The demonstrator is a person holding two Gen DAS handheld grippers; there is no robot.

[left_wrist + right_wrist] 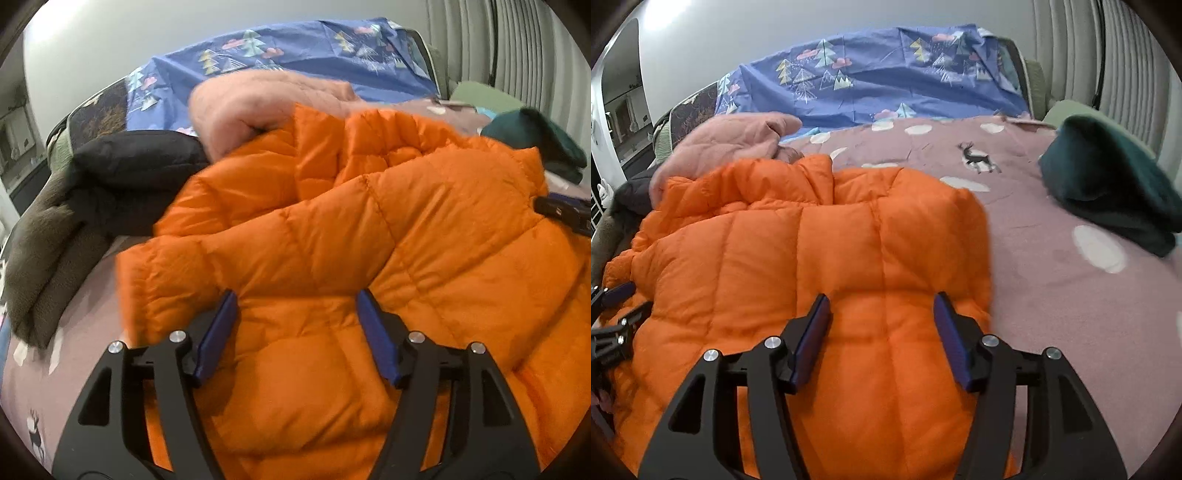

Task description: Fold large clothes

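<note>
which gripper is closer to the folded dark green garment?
Right. The right gripper is over the orange puffer jacket's edge facing the folded dark green garment; the left gripper is across the jacket.

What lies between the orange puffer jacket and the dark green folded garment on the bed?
Only bare pink bedspread separates the orange puffer jacket from the dark green garment, shown in the right wrist view.

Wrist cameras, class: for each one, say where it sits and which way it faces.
Left wrist: on the left gripper, facing down over the orange jacket; its fingers show.
Right wrist: on the right gripper, facing the jacket's right edge and the bed.
Shared: jacket, blue sheet, green garment.
</note>
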